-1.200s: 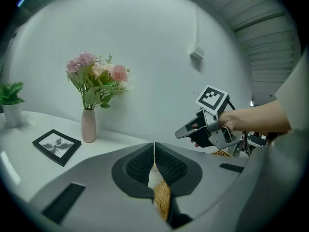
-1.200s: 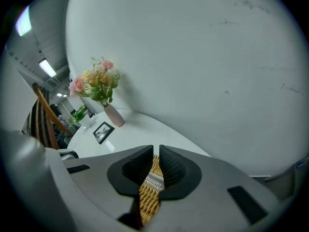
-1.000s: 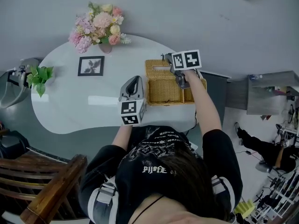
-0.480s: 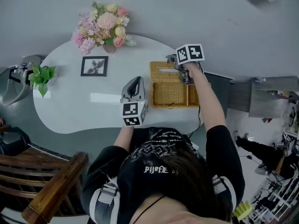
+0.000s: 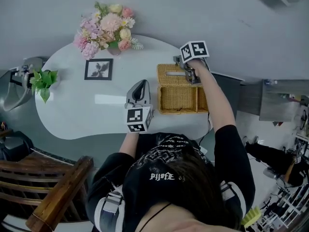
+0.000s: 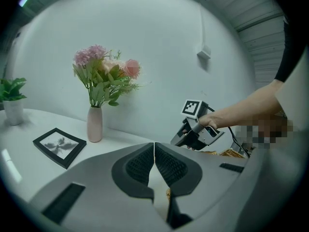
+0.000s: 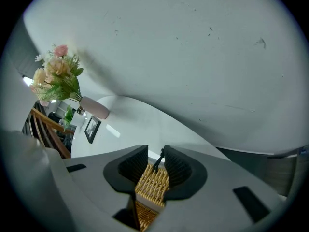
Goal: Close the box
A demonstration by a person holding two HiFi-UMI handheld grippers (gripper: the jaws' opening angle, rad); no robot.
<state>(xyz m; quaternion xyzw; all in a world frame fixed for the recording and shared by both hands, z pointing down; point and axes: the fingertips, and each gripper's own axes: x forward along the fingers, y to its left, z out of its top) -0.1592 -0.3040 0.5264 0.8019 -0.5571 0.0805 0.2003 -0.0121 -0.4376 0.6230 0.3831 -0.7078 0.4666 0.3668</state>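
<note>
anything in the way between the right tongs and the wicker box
Nothing visible does. The right tongs sit right at the far edge of the wicker box. Their jaws have just been opening, and wicker weave shows between them.

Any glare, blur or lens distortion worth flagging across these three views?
Head view: sharp, evenly lit, one glare streak on the table. Left gripper view: strong fisheye, dark corners, mosaic patch at right. Right gripper view: same fisheye; the vase appears tilted.

Flower vase, photo frame near it, potted plant on white table; wooden chair nearby.
</note>
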